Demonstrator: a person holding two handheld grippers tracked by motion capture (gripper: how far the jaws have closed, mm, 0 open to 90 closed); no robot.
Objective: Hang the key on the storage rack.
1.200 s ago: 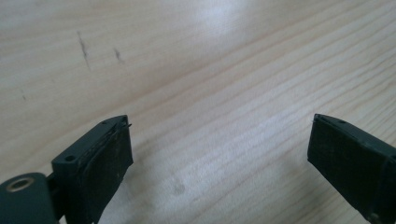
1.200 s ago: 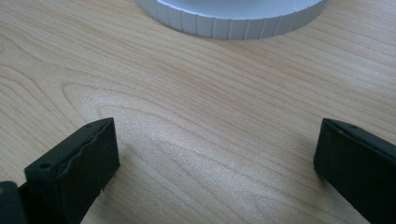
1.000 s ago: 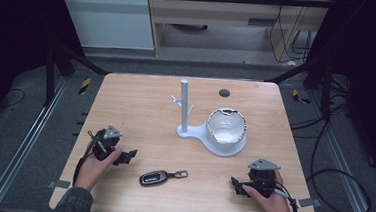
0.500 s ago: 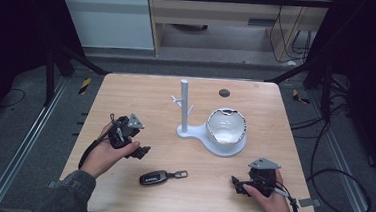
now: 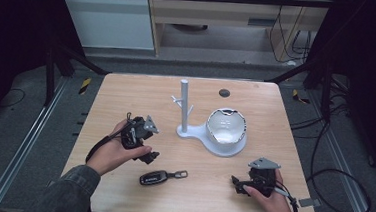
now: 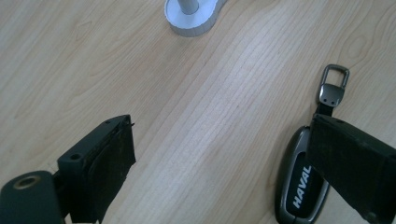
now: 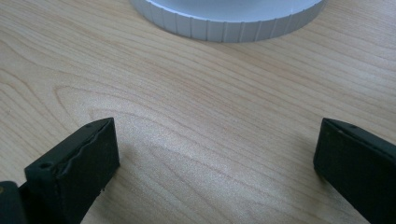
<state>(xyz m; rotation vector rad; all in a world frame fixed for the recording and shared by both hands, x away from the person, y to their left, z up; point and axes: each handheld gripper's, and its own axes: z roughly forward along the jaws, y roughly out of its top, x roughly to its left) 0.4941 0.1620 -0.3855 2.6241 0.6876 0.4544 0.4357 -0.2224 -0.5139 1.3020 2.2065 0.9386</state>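
A black car key fob (image 5: 153,177) with a short strap and metal ring (image 5: 181,174) lies flat near the table's front edge. In the left gripper view the fob (image 6: 299,186) sits at the lower right, partly behind the right jaw, its ring (image 6: 335,77) farther off. My left gripper (image 5: 145,145) hovers just left of and behind the fob, open (image 6: 222,135), with bare wood between its jaws. My right gripper (image 5: 238,183) rests at the front right, open (image 7: 218,135) over bare wood, close to the white stand's base (image 7: 224,18).
A white stand (image 5: 183,105) with an upright post and small pegs rises mid-table; its base joins a round white dish (image 5: 226,131) to the right. A dark round spot (image 5: 224,93) marks the far table edge. Cables trail from both grippers.
My left hand has carried its gripper from the table's left edge rightward, closer to the key fob. The right gripper and the fob have stayed put.
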